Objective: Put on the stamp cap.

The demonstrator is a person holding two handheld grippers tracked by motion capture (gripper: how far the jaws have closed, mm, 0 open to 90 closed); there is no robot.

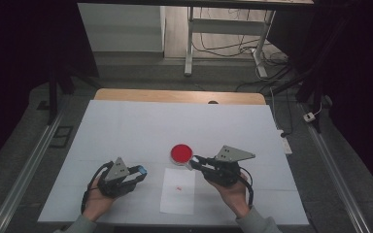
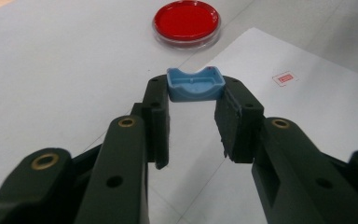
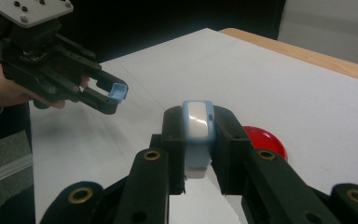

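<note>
Nearest, a paper sheet (image 1: 178, 190) carries a small red mark too tiny to read. Left of it, the left gripper (image 1: 141, 171) pinches a blue cap (image 2: 195, 84) at its jaw tips. Right of the sheet, the right gripper (image 1: 194, 160) clamps a blue-and-white stamp (image 3: 198, 133), its lower end hidden between the jaws. Just beyond sits a red dish (image 1: 180, 154), partly hidden by the right gripper's jaws in its own view.
</note>
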